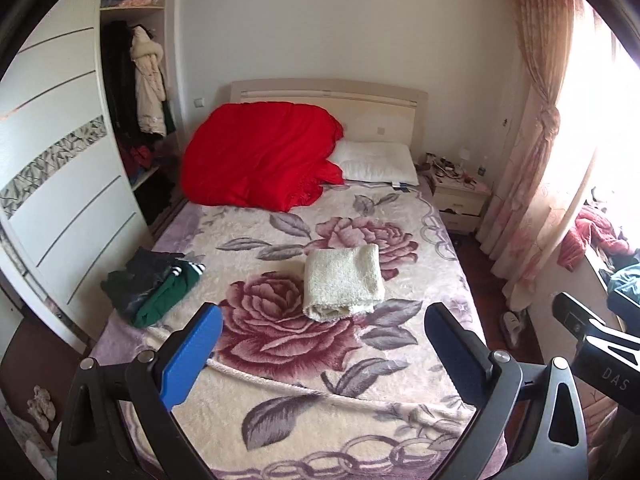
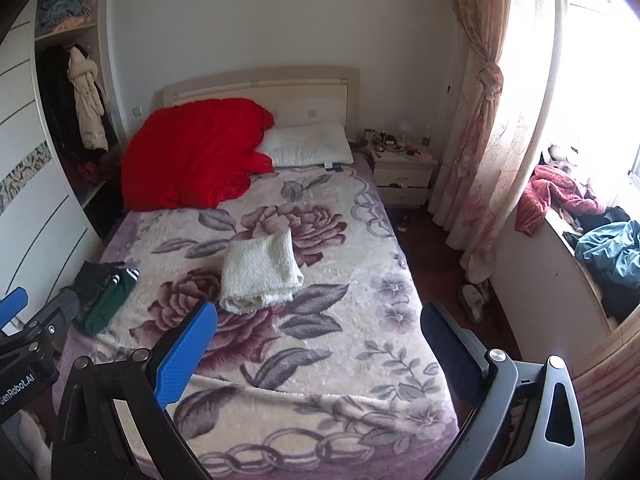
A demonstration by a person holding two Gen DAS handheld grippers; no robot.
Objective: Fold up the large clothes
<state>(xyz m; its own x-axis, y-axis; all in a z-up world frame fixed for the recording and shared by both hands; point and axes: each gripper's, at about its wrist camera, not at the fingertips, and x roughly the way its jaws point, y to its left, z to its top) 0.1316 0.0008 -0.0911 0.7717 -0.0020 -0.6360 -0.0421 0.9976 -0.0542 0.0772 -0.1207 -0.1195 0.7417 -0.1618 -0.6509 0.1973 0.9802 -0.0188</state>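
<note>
A cream fleece garment [image 1: 343, 282] lies folded into a thick rectangle in the middle of the flowered bed [image 1: 304, 376], also seen in the right wrist view [image 2: 259, 274]. A pile of dark and green clothes [image 1: 154, 286] sits at the bed's left edge [image 2: 105, 294]. My left gripper [image 1: 324, 344] hangs open above the foot of the bed, well short of the cream bundle, with nothing between its blue fingers [image 1: 196, 356]. My right gripper [image 2: 320, 340] is open too, beside it and equally high. Each gripper shows at the edge of the other's view.
A red quilt [image 1: 262, 154] and a white pillow [image 1: 376, 162] lie at the headboard. An open wardrobe [image 1: 136, 92] stands left, a cluttered nightstand [image 1: 458, 194] right of the bed. Clothes are heaped on the window ledge [image 2: 600, 240] behind a tied curtain [image 2: 486, 128]. Slippers [image 2: 474, 300] lie on the floor.
</note>
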